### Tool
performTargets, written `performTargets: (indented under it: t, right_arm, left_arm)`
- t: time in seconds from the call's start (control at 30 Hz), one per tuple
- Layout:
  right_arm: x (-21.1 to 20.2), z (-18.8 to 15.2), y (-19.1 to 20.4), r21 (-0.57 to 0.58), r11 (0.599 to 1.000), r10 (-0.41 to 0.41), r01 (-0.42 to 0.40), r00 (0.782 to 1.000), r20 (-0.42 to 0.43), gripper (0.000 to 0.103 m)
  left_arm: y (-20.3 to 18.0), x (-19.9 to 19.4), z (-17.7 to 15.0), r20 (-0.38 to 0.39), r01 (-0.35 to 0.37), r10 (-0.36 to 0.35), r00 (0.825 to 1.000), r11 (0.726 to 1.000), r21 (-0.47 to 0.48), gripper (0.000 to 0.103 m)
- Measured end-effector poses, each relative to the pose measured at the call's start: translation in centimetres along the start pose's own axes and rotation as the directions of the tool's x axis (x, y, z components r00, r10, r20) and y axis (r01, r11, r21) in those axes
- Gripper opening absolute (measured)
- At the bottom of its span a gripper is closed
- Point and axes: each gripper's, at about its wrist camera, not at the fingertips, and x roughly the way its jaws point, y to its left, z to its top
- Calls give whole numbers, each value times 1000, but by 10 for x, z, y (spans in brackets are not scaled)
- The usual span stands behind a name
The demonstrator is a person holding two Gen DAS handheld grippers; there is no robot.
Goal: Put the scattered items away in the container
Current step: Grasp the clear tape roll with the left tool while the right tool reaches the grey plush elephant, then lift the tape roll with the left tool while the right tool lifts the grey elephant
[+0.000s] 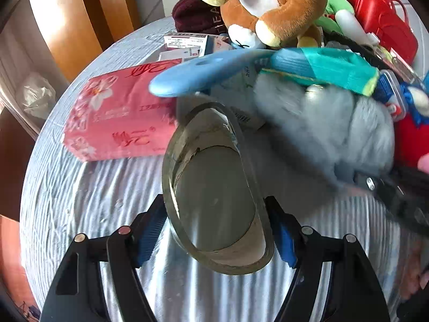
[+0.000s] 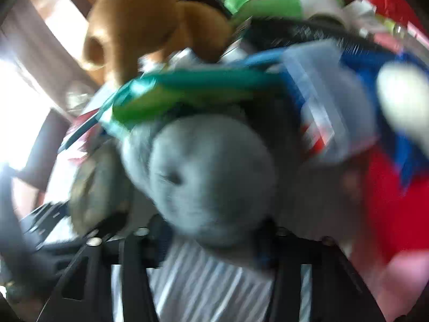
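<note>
Left gripper (image 1: 217, 237) clamped on tape roll (image 1: 214, 187) for binning; right gripper (image 2: 211, 244) seemingly closed on grey plush (image 2: 209, 177), blurred.

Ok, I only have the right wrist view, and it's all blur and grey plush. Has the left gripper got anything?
Observer: Yes. The left gripper holds a clear tape roll, with a blue pad against each side of its rim.
Operator: Is the roll flat or tipped?
Observer: Tipped up on edge, with its hole facing the left wrist camera.
Operator: What is loose on that side?
Observer: A pink tissue pack lies flat on the striped tablecloth, just beyond the roll.
</note>
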Motion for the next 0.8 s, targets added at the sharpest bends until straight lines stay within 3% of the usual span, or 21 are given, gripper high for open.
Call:
performTargets:
  t: [0.13, 0.23, 0.27, 0.33, 0.4, 0.67, 0.8]
  right_arm:
    - [-13, -22, 24, -17, 994, 109, -110, 993, -51, 42]
    - [-29, -26, 37, -40, 999, 26, -27, 999, -24, 44]
    - [-33, -23, 40, -44, 999, -2, 1, 1000, -10, 47]
    - [-35, -16, 45, -39, 999, -22, 23, 1000, 10, 67]
    - [-35, -8, 52, -43, 998, -34, 36, 999, 29, 75]
    - [23, 5, 66, 11, 997, -82, 82, 996, 42, 76]
    - [37, 7, 81, -79, 980, -176, 184, 980, 98, 69]
  left_arm:
    - [14, -6, -12, -4, -1, 1, 1000, 1000, 1, 72]
    - [24, -7, -16, -7, 4, -4, 1000, 1000, -13, 72]
    - [27, -7, -16, -8, 9, -9, 1000, 1000, -17, 72]
    - [30, -5, -14, -7, 13, -13, 1000, 1000, -19, 72]
    - [31, -6, -16, 1, 4, -4, 1000, 1000, -13, 72]
    - [38, 2, -11, 28, 17, -17, 999, 1000, -21, 72]
    - [36, 3, -10, 40, 13, -12, 999, 1000, -27, 73]
